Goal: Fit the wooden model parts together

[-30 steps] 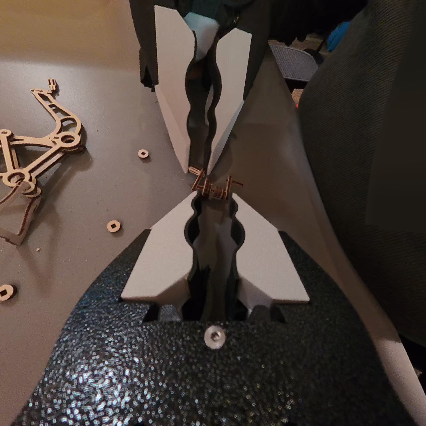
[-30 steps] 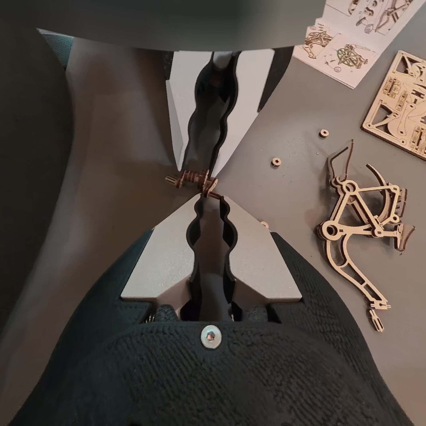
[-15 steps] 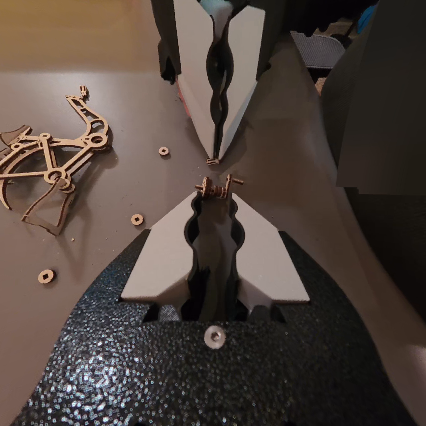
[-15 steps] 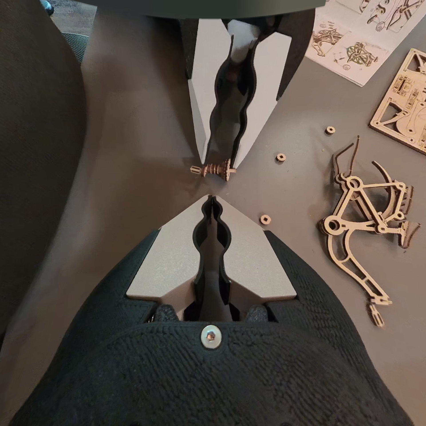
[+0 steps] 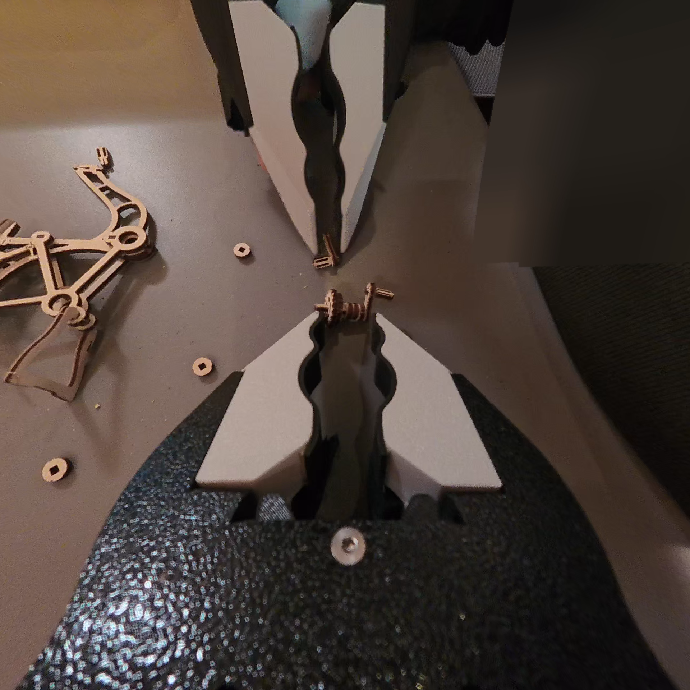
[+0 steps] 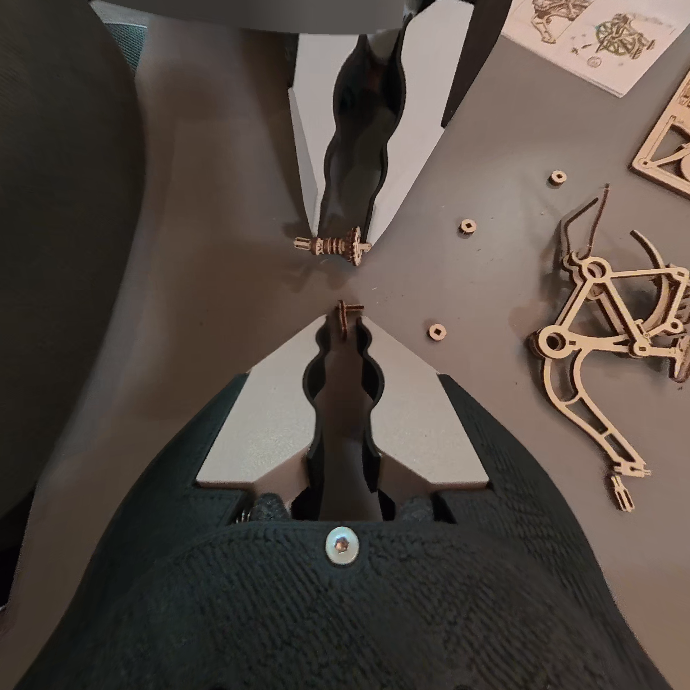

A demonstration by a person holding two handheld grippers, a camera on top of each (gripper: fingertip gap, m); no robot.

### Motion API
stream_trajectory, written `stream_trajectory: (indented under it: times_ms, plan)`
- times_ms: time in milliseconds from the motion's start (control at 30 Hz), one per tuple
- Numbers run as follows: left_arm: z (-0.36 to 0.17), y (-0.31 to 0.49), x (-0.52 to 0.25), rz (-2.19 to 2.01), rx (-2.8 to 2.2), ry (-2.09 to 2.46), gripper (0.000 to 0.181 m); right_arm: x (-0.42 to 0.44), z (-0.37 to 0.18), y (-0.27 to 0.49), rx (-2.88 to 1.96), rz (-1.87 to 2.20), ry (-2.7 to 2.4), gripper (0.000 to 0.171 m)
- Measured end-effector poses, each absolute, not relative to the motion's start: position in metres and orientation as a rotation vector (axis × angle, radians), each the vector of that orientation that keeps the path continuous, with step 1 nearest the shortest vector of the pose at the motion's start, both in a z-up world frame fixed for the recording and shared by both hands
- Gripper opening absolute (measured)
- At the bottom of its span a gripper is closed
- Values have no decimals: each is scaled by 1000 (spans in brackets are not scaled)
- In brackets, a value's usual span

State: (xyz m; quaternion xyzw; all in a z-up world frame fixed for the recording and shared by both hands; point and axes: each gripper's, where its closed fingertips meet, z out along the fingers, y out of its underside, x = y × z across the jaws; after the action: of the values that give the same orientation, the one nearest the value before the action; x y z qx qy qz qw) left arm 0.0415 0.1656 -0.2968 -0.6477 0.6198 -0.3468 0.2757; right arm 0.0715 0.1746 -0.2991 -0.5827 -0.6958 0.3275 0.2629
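Note:
My left gripper (image 5: 347, 315) is shut on a small wooden axle with gears (image 5: 351, 304), held crosswise at its fingertips just above the grey table (image 5: 194, 194). My right gripper (image 6: 343, 321) is shut on a small wooden crank piece (image 6: 345, 315). The two grippers face each other tip to tip with a short gap between the parts. The right gripper (image 5: 326, 254) and its piece (image 5: 324, 257) show at the top of the left wrist view. The left gripper (image 6: 341, 239) and the axle (image 6: 332, 246) show at the top of the right wrist view.
A partly built wooden frame (image 5: 74, 261) (image 6: 597, 336) lies flat on the table. Loose wooden washers (image 5: 203, 366) (image 6: 437, 331) lie near the grippers. A paper sheet (image 6: 597, 41) and a wooden parts sheet (image 6: 668, 149) lie farther off. A dark chair (image 5: 616, 373) stands past the table edge.
The grippers, which had the small piece against the axle's end, have drawn apart. A gap now separates the parts, and the crank piece sits turned in the right gripper.

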Motion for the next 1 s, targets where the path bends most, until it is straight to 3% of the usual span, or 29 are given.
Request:
stream_trajectory:
  times_ms: [67, 267, 600, 1000]
  plan:
    - [-297, 166, 41, -922, -1747, 1665, 22, 70, -299, 175, -1578, 888, -1871, 2]
    - [-297, 169, 37, -894, -1752, 1664, 33, 64, -294, 186, -1574, 861, -1789, 1]
    - [-252, 181, 43, -1026, -1577, 1452, 73, 45, -244, 202, -1395, 972, -1472, 1]
    - [-218, 187, 53, -871, -1320, 1359, 46, 46, -205, 189, -1406, 1539, -1202, 1]
